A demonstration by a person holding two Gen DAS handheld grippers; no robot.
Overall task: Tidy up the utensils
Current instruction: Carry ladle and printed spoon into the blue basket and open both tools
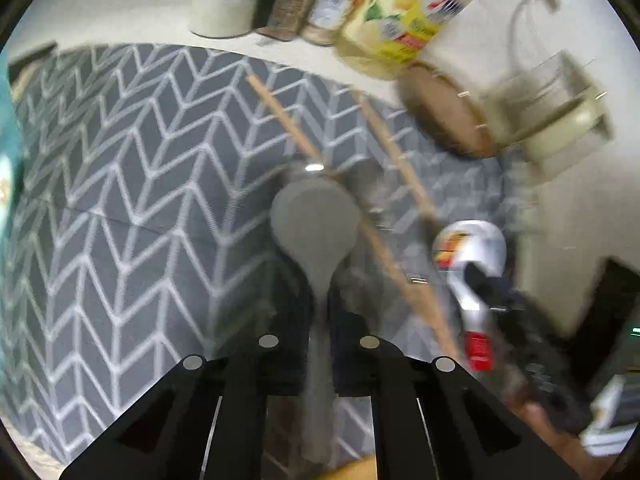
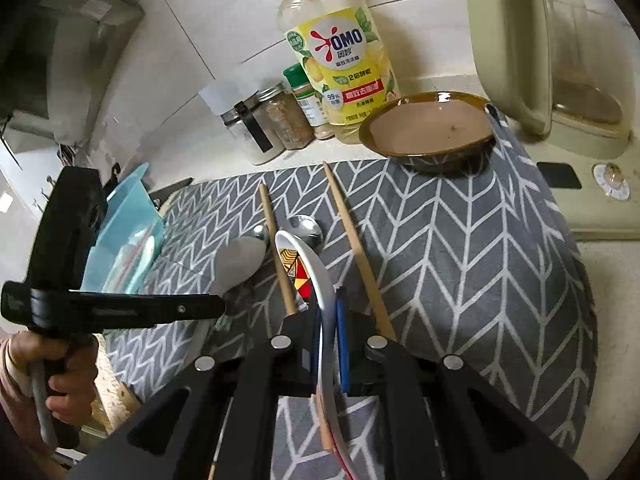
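My left gripper is shut on the handle of a grey spoon, held above the grey chevron mat. My right gripper is shut on a white ceramic spoon with a coloured pattern; that spoon also shows in the left wrist view. Two wooden chopsticks lie on the mat, and two metal spoons lie between them. The left gripper with the grey spoon shows at the left of the right wrist view.
A brown bowl sits at the mat's far edge. Behind it stand a yellow detergent bottle, spice jars and a cream kettle. A blue container is left of the mat.
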